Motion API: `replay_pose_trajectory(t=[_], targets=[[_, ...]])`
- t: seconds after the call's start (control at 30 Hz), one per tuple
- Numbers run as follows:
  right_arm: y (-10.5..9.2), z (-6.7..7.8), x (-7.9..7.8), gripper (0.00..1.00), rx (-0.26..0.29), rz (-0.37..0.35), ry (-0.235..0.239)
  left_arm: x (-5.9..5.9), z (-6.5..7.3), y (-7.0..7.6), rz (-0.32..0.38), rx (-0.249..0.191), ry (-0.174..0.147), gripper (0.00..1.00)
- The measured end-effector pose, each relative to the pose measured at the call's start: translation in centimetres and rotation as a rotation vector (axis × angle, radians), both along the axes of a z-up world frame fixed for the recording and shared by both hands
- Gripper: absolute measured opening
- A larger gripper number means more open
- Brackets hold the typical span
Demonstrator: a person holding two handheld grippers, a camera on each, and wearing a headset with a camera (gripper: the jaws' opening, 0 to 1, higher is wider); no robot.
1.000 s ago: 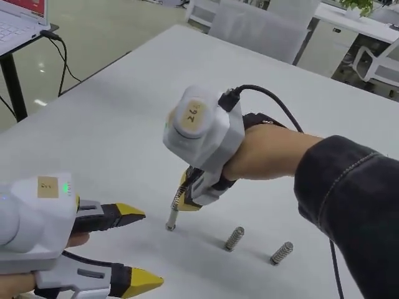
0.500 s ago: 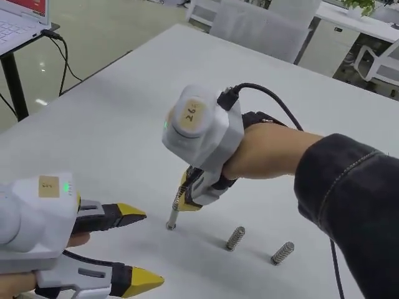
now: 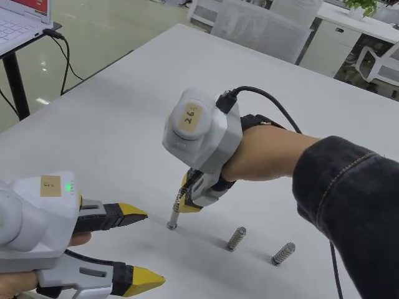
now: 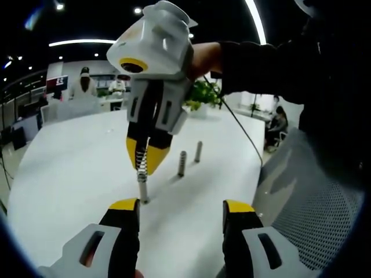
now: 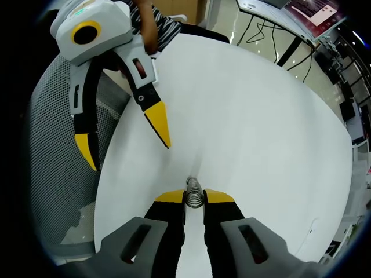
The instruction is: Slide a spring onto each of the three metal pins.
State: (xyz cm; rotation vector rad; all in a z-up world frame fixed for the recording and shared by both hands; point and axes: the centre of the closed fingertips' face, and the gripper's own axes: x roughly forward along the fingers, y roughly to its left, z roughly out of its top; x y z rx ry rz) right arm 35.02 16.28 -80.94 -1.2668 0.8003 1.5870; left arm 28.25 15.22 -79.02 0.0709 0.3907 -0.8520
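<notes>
Two jaws of the left claw (image 3: 154,248) stood apart and empty nearest the viewer, held near the bench (image 3: 112,124), as in the preceding second. Just beyond, to the right, a sprung pin (image 3: 282,253) and a second sprung pin (image 3: 235,238) stood upright, each sheathed in its coil. Farther on, the third pin (image 3: 171,219) stood upright on the bench with its lower shank bare. The spring (image 4: 140,162) sat over the top of this pin, clamped between the jaws of the right claw (image 5: 195,198), which pointed down along the pin. Over the last second this claw and the spring had scarcely shifted: the coil was no lower on the shank, and the small change of framing was the camera's. By this reading, the last spring was threaded but not yet slid home, with two of three pins done. A laptop (image 3: 19,18) and a chair (image 3: 262,28) lay well beyond.
</notes>
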Motion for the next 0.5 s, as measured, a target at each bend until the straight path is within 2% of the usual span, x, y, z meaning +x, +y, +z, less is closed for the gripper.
replay_pose_trajectory(t=[0.5], targets=[[-0.1,-1.7,-0.1,0.08,-0.024,-0.015,0.014,0.0,-0.1,0.0,0.001,0.003,0.004,0.52]])
